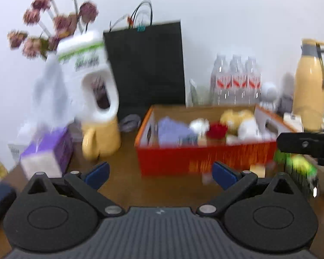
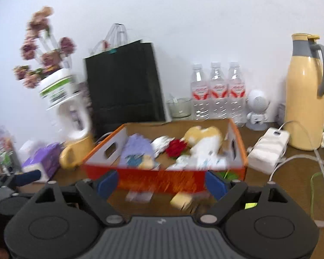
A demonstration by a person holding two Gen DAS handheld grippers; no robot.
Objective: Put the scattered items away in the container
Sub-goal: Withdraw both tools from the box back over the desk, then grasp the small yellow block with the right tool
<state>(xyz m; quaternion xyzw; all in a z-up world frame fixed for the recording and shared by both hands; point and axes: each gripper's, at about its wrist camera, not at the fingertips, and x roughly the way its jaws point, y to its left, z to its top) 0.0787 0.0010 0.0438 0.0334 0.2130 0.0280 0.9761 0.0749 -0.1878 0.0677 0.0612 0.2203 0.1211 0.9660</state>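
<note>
Left wrist view: the left tool point(image 1: 161, 172) is released and empty; the box point(image 1: 205, 157) sits centre frame, already filling.

Right wrist view: the right tool point(image 2: 161, 183) is released, nothing between its pads. The yellow piece point(image 2: 181, 200) lies on the bench point(image 2: 291, 172) at lower centre, just before the box; I'd straddle it squarely before clenching.

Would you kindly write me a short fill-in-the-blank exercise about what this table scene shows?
1. The red rose lies inside the orange cardboard ___.
2. Beside the white wall stand ___ clear plastic water bottles.
3. The tall yellow thermos jug has a ___ handle.
4. Behind the box stands a paper bag coloured ___.

Missing words: box; three; grey; black
</note>
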